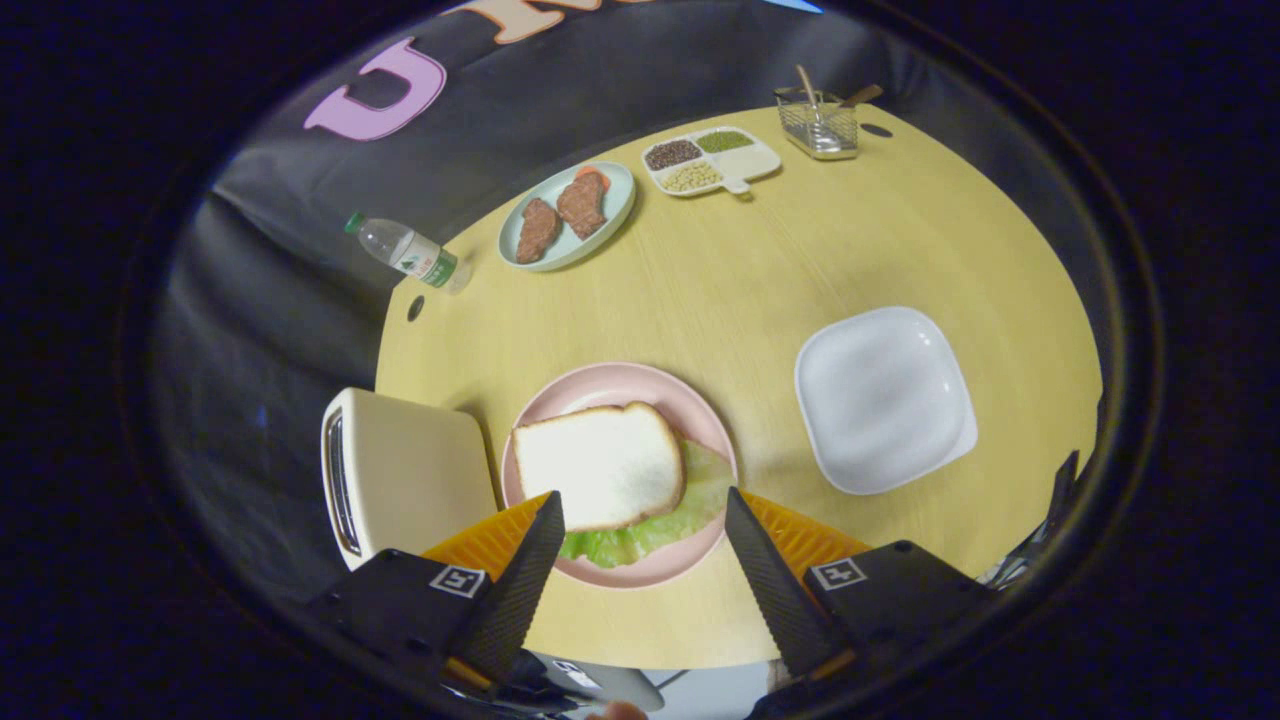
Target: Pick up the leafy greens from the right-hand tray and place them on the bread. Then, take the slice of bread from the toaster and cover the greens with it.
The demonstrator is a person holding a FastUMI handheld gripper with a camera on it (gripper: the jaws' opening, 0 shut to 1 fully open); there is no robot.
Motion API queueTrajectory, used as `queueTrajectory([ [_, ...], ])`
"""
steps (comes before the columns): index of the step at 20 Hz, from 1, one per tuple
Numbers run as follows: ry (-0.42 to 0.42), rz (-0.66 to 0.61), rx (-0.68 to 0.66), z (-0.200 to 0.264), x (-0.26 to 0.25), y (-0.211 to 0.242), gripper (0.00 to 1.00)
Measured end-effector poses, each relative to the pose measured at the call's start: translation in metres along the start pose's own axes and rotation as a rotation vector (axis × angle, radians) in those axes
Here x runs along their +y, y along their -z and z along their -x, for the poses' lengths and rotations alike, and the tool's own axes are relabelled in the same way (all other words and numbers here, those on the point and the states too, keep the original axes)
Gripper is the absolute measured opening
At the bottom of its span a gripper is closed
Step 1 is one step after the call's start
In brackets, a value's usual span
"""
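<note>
Slice of bread (pixel 600 465) lies flat on the pink plate (pixel 600 385), covering the leafy greens (pixel 665 525). The slice is roughly square with one rounded end; its long axis runs across the gap between the fingers, the rounded end toward the toaster side. Greens show as a ruffled fringe along the slice's near edge and the side toward the white tray. Whether a second slice lies under the greens cannot be told.

Gripper (pixel 640 505) held above the near rim of the plate, tilted down at the table (pixel 800 250). Jaws are wide apart and hold nothing; the plate's near part, with the greens' fringe, sits between the fingertips (pixel 535 560). Neither finger touches bread or greens.

Toaster (pixel 395 480) stands just beside the plate, on the gripper's left, slot facing away from the plate. White square tray (pixel 885 395) sits on the other side of the plate, a gap between them.

Further beyond: a blue-green plate (pixel 620 200) with two brown meat pieces (pixel 560 215), a divided dish (pixel 745 165) of grains and beans, a wire basket (pixel 820 125) with utensil handles. A water bottle (pixel 405 250) lies on its side at the table's far left edge.
</note>
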State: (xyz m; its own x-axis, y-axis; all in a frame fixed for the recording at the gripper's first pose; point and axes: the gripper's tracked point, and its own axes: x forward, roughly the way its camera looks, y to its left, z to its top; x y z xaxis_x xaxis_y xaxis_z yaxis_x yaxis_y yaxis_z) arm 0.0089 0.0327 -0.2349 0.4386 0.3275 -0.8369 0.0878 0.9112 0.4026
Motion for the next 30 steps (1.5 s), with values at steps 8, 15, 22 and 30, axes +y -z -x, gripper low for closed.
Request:
queueTrajectory([
  [8, 0.145, 0.301, -0.281, 0.041, 0.002, -0.049, 1.00],
  [15, 0.103, 0.416, -0.751, 0.110, 0.043, -0.124, 1.00],
  [22, 0.096, 0.428, -1.186, 0.203, 0.067, -0.162, 1.00],
  [30, 0.136, 0.406, -1.240, 0.226, 0.060, -0.151, 1.00],
])
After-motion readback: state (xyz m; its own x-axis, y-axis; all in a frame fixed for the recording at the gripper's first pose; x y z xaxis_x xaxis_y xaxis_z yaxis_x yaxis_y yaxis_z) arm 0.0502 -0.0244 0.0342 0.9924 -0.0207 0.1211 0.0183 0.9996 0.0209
